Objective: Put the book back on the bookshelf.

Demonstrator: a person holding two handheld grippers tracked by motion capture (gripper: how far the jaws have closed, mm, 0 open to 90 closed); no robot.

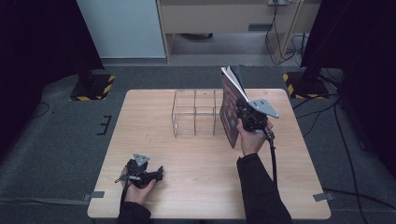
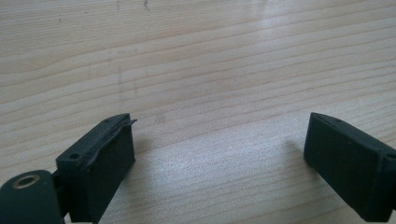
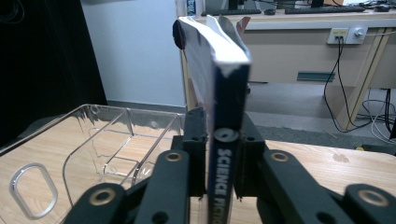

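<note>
I am holding my right claw (image 1: 243,116) up above the far right part of the wooden table (image 1: 201,186), and its jaws are clamping together on a book (image 1: 229,109); in the right gripper view the two black jaws are pressing on either side of the dark blue spine (image 3: 223,182), where white letters are reading "SCIENCE FIC" before they are running out of sight; the book is standing upright in the claw, its pages (image 3: 205,51) fanning slightly open above the jaws, toward the top of that view. My right hand (image 1: 252,140) is wrapping the handle just behind the claw, and the grey plate (image 1: 264,107) is riding on top of it; the cable (image 1: 273,161) is trailing back along my sleeve.

Just to the left of the claw a clear plastic organizer (image 1: 196,112) is sitting on the table, divided into compartments; the book's lower edge is hanging right beside its right wall (image 3: 159,135), though I cannot tell whether they are touching.

My left claw (image 1: 156,175) is lying low at the near left of the table, well apart from the book, with my left hand (image 1: 137,189) holding it; in the left gripper view its jaws are standing wide apart with nothing but bare wood between them.
</note>
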